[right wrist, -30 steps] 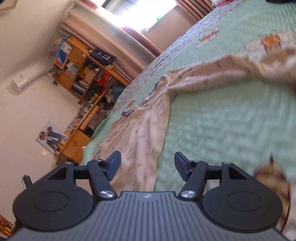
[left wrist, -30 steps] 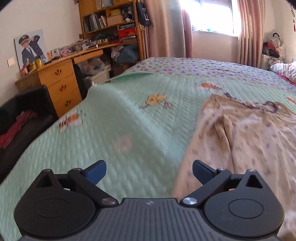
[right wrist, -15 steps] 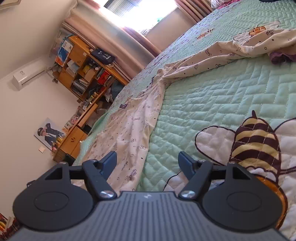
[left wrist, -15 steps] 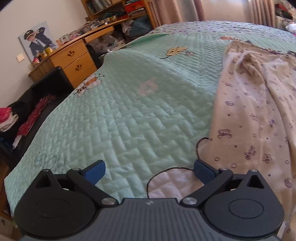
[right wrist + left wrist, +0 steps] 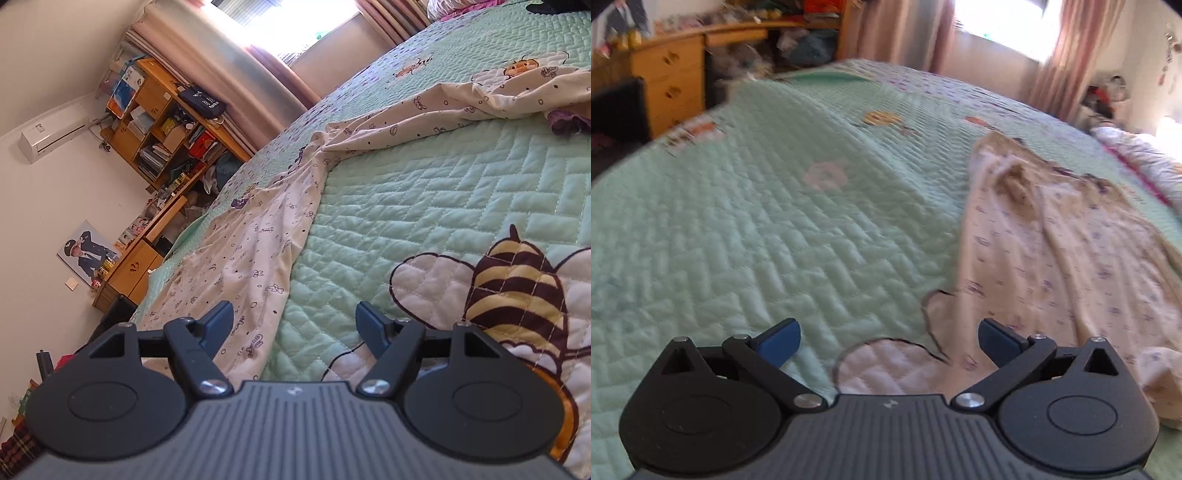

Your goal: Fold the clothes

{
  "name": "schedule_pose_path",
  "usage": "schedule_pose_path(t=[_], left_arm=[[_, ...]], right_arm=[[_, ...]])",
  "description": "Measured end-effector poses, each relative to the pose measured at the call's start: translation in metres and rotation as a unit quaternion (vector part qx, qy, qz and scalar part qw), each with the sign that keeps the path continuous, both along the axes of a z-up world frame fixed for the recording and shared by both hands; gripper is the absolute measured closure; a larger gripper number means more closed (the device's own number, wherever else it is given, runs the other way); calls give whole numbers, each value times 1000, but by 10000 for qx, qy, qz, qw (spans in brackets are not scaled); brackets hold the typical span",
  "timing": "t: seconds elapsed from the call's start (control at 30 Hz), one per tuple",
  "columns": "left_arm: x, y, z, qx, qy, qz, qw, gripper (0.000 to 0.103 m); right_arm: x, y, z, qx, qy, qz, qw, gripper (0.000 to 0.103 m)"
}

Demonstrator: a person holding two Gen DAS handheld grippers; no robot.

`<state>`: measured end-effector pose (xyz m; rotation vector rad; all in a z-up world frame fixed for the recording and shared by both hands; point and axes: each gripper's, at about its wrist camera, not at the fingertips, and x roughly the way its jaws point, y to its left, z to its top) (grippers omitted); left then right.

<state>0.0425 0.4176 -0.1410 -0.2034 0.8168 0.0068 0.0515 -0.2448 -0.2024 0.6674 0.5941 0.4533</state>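
The left gripper point(image 5: 889, 341) has its jaws apart and empty. The right gripper point(image 5: 294, 321) also has its jaws apart and empty. The printed garment point(image 5: 258, 254) lies spread on the green quilt point(image 5: 757, 229), just ahead of both grippers.

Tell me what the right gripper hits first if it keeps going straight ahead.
Probably the printed cream garment lying on the green quilted bedspread: its near end lies just ahead of the open right gripper, though depth is unclear.
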Motion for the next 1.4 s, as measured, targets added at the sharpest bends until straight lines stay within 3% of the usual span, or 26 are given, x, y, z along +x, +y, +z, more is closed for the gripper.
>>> schedule_pose_path(t=[0.03,0.13,0.23,0.27,0.3,0.37,0.5,0.57,0.63,0.77,0.8,1.0,1.2,1.37,1.4], left_arm=[[-1,2,0,-150,-26,-83,9998,1],[5,-13,-5,109,139,-492,9986,2],[10,-29,-11,402,314,-908,9946,13],[11,-32,-9,372,325,-1007,9937,28],[10,-32,-6,205,311,-1132,9929,56],[11,-33,-3,-103,382,-1270,9911,88],[13,-44,-1,44,492,-1261,9908,99],[12,-51,5,251,398,-1090,9929,100],[6,-59,17,971,220,-860,9913,101],[10,-74,44,2275,-115,-450,9727,101],[15,-72,54,2434,-195,-344,9691,101],[64,-35,98,3211,-215,555,9452,101],[122,21,108,3784,73,1282,9167,101],[172,43,112,3962,137,1755,9012,100],[182,46,106,3935,256,1667,9038,100]], right_arm=[[0,0,0,-6,2,-2,10000,29],[1,2,0,-29,7,-8,10000,29],[1,3,1,-93,6,-5,10000,29],[2,4,2,-114,5,-4,9999,29],[2,4,2,-136,3,-2,9999,29],[2,6,3,-173,2,-2,9998,29],[2,8,4,-203,8,-14,9998,29],[1,8,5,-207,14,-19,9998,29],[0,9,6,-201,34,-32,9998,29],[5,10,13,-111,134,-107,9998,29],[6,11,15,-92,131,-99,9998,29],[18,20,24,-214,114,-45,9997,29],[30,28,24,-448,179,10,9988,29],[34,30,20,-529,223,66,9983,29],[35,30,20,-545,229,77,9982,29]])
